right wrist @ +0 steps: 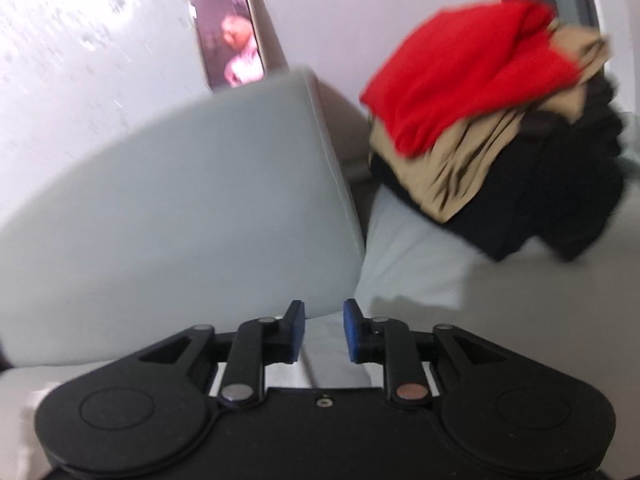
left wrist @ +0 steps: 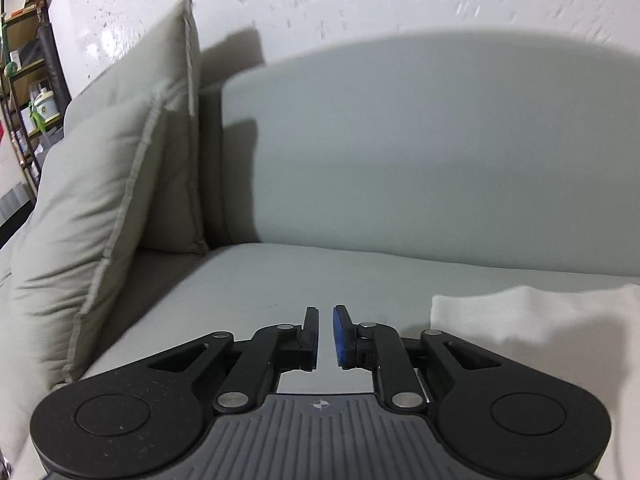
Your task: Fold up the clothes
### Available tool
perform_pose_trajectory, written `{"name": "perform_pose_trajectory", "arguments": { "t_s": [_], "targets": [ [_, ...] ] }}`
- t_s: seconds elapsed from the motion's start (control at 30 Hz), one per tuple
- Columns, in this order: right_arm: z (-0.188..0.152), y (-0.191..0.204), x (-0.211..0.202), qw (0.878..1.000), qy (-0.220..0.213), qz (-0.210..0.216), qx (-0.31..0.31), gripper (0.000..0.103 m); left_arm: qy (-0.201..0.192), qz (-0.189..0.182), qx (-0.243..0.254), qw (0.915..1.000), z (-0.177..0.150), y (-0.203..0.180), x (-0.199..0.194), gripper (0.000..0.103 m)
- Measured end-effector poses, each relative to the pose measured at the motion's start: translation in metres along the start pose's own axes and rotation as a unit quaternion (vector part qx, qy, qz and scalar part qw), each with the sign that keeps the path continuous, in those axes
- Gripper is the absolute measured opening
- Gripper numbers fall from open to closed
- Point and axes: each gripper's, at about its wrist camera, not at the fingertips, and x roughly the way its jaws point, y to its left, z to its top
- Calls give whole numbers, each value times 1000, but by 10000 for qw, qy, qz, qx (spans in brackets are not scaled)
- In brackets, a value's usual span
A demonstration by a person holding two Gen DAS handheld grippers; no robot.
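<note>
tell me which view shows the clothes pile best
The right wrist view: the clothes pile sits in full on the sofa, red on top, tan and black beneath. The left wrist view shows none of it, only a white cloth.

The white garment (left wrist: 552, 344) runs off at 4 o'clock; the clothes pile (right wrist: 500, 120) and wall picture (right wrist: 232, 36) are motion-blurred.

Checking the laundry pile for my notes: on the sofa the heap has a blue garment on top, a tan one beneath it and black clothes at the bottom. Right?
Not quite. The top garment is red, not blue. The rest holds: a tan one lies beneath it and black clothes at the bottom, on the sofa. The right wrist view shows it.
</note>
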Motion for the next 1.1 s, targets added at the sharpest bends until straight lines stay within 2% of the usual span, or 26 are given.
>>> {"name": "perform_pose_trajectory", "arguments": {
  "t_s": [0.1,0.13,0.17,0.33,0.4,0.43,0.5,0.6,0.7,0.73,0.8,0.83,0.9,1.0,1.03,1.1],
  "targets": [
    [3,8,-62,9997,3,229,79,30,-88,-337,186,9992,-13,18,-65,18],
    [22,7,-59,9995,16,300,122,32,-151,-494,205,9985,-17,24,-87,19],
    [23,9,-76,9991,12,396,181,32,-232,-656,213,9973,-23,30,-110,22],
    [14,-1,-189,9951,63,915,363,35,-671,-1113,-62,9915,-49,64,-224,25],
    [15,-7,-198,9933,39,1098,346,40,-636,-1278,-268,9894,-60,72,-253,27],
    [11,-11,-201,9919,106,1220,349,43,-582,-1378,-384,9880,-67,76,-262,28],
    [-2,-16,-204,9889,273,1411,384,44,-106,-1618,-438,9858,-95,54,-263,34],
    [-50,-5,-189,9847,818,1507,314,45,702,-1979,-473,9766,-140,13,-260,34],
    [-112,16,-150,9799,1607,1185,13,43,1301,-1834,-175,9742,-190,-39,-233,34],
    [-128,19,-142,9772,1831,1073,-105,40,1408,-1678,-59,9757,-204,-50,-228,35],
    [-159,23,-126,9696,2271,849,-342,38,1139,-1467,346,9820,-217,-61,-246,35],
    [-169,29,-139,9718,2089,918,-589,38,1145,-1414,607,9814,-218,-65,-256,35],
    [-183,34,-172,9642,2176,983,-1152,39,1303,-1417,796,9781,-223,-61,-275,35],
    [-187,17,-204,9588,2334,1259,-1021,39,1728,-1379,770,9722,-233,-44,-295,34],
    [-186,8,-207,9586,2386,1337,-790,39,1832,-1397,717,9705,-238,-37,-301,34],
    [-187,-12,-213,9593,2352,1536,-277,39,1705,-1407,527,9738,-241,-23,-312,35]
  ]
}}
